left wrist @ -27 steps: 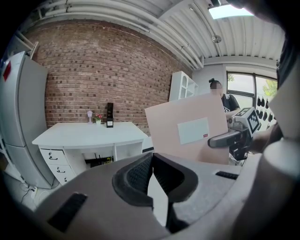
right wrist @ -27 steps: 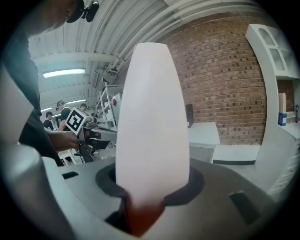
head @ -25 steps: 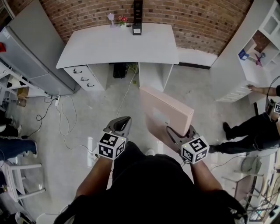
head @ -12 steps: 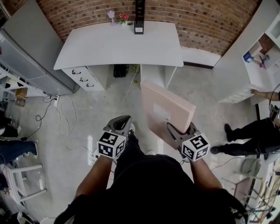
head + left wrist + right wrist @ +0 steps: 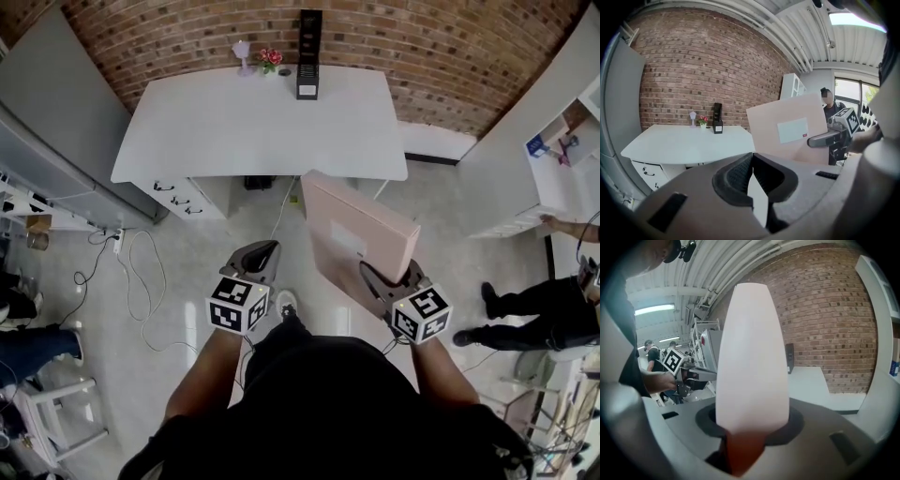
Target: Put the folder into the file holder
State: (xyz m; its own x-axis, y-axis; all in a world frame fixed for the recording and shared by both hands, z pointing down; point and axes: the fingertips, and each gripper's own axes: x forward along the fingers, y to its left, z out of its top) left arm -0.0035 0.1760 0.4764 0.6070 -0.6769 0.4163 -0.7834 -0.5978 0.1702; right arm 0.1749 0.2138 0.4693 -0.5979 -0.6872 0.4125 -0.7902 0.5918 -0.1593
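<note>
Head view: the person stands on the floor short of the white desk (image 5: 253,122). The black file holder (image 5: 307,80) is upright at the desk's far edge, about mid-length, just beside a small flower pot (image 5: 272,58). The pink folder (image 5: 361,234) is in the air, tilted, over the floor off the desk's front edge and well apart from the holder. The right gripper (image 5: 377,281) has it by the lower end. The left gripper (image 5: 265,251) hangs over the floor beside it and touches nothing.

Left gripper view: the jaws meet tip to tip with nothing between them. The folder shows broadside with a white label (image 5: 792,130); the desk and holder sit beyond it.

Right gripper view: the folder is edge-on and fills the middle. Both jaws are clamped on its bottom, held partway apart by its thickness. The holder peeks out just right of the folder, at the desk's back edge.

Progress, as I judge it: the folder is picked up and being carried, so roughly the middle of the task. Left to do: get up to the desk, reach the far edge, line the folder up with a slot, slide it in and let go. I can't tell whether the slots are free.
</note>
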